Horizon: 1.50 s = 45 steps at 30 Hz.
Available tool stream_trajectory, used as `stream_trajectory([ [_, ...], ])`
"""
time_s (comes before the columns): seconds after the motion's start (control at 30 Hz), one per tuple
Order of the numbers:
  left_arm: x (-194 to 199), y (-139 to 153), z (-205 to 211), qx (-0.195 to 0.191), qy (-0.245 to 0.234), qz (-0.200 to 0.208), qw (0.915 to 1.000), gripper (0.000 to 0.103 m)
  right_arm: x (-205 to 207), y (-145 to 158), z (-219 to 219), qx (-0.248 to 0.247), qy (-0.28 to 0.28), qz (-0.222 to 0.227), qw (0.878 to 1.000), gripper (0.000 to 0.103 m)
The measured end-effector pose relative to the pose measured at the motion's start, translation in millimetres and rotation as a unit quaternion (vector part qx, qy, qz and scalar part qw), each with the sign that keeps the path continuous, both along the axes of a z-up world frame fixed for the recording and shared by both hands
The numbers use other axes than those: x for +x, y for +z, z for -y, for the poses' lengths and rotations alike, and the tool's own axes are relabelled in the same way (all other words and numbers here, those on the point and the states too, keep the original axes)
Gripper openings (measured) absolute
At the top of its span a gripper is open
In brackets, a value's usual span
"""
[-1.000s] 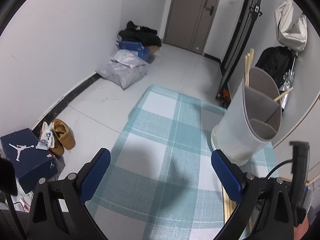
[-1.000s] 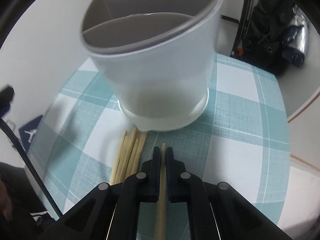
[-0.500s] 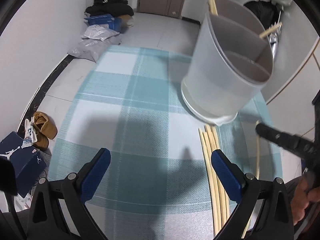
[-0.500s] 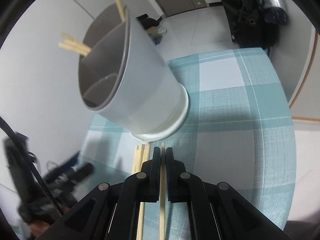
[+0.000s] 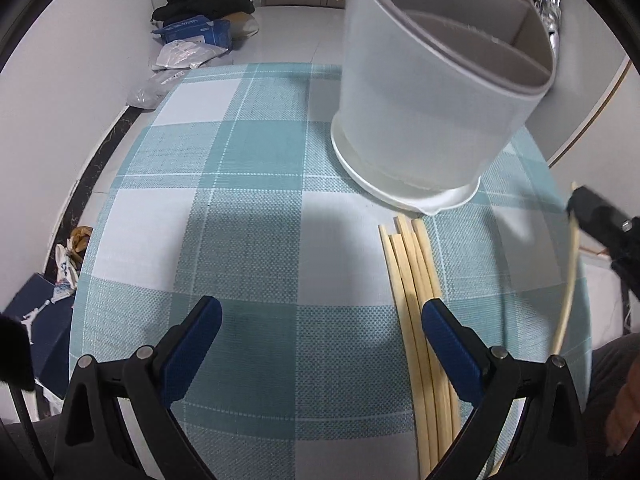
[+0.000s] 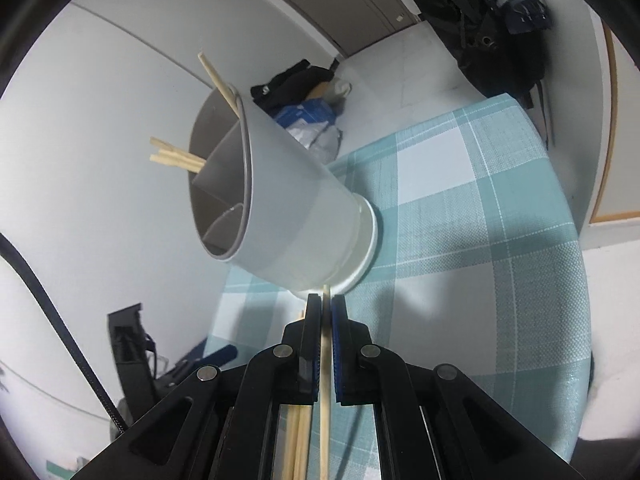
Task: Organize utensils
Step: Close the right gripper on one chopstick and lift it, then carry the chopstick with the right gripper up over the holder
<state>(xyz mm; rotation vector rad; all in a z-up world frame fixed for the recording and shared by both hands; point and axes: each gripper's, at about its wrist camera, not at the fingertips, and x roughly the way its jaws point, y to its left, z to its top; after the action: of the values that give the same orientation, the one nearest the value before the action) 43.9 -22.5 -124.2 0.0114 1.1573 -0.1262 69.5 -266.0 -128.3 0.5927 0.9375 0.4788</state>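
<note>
A white divided utensil holder [image 5: 432,92] stands on the teal checked tablecloth [image 5: 256,208], with a few wooden chopsticks [image 6: 180,158] sticking out of it. Several loose chopsticks [image 5: 416,300] lie side by side on the cloth in front of the holder. My left gripper [image 5: 320,340] hovers open over the cloth, its right finger just above the bundle. My right gripper [image 6: 325,312] is shut on a single chopstick [image 6: 323,392] and holds it lifted off the cloth; in the left wrist view that gripper [image 5: 576,200] shows at the right edge with the chopstick [image 5: 568,280] hanging below.
The tablecloth's rounded edge [image 5: 104,216] drops to a tiled floor. On the floor lie plastic bags and a blue box [image 5: 192,32], shoes [image 5: 76,244] and a dark shoebox [image 5: 36,316]. A dark bag [image 6: 492,28] hangs beyond the table. A person's hand [image 5: 624,412] shows at the right.
The left gripper has swung down and right, bringing the holder and loose chopsticks close. The right gripper rolled and rose with its chopstick, lifting it off the cloth.
</note>
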Motion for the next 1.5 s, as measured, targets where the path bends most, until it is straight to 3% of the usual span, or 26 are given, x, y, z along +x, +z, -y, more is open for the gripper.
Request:
stream_trajectory([
  [0.3,-2,-3,-3,0.006,0.022,-0.012,0.9997,0.095,1,0,9,0.01,0.001,0.014,1.0,0.004],
  [0.57,8,-4,1,0.014,0.029,-0.024,0.9992,0.095,4,3,5,-0.021,0.01,0.031,0.999,0.004],
  [0.8,10,-4,4,0.028,0.02,-0.026,0.9991,0.088,7,4,3,-0.025,0.016,0.037,0.999,0.004],
  [0.87,10,-3,3,0.027,0.02,-0.022,0.9992,0.083,8,4,1,-0.025,0.019,0.039,0.999,0.004],
  [0.97,16,0,5,0.024,0.013,-0.017,0.9995,0.064,10,4,-1,-0.025,0.022,0.04,0.999,0.004],
  [1.13,20,2,7,0.009,0.008,-0.007,0.9999,0.013,14,3,-5,-0.031,0.029,0.039,0.998,0.004],
  [1.17,21,2,5,-0.001,0.01,-0.007,0.9999,0.007,14,4,-5,-0.032,0.028,0.04,0.998,0.004],
  [1.33,26,5,-5,-0.044,0.025,-0.003,0.9987,0.001,14,10,-6,-0.04,0.022,0.059,0.997,0.004],
  [1.5,12,27,-9,-0.064,0.02,0.052,0.9964,0.001,0,23,-15,-0.079,0.022,0.098,0.992,0.004],
])
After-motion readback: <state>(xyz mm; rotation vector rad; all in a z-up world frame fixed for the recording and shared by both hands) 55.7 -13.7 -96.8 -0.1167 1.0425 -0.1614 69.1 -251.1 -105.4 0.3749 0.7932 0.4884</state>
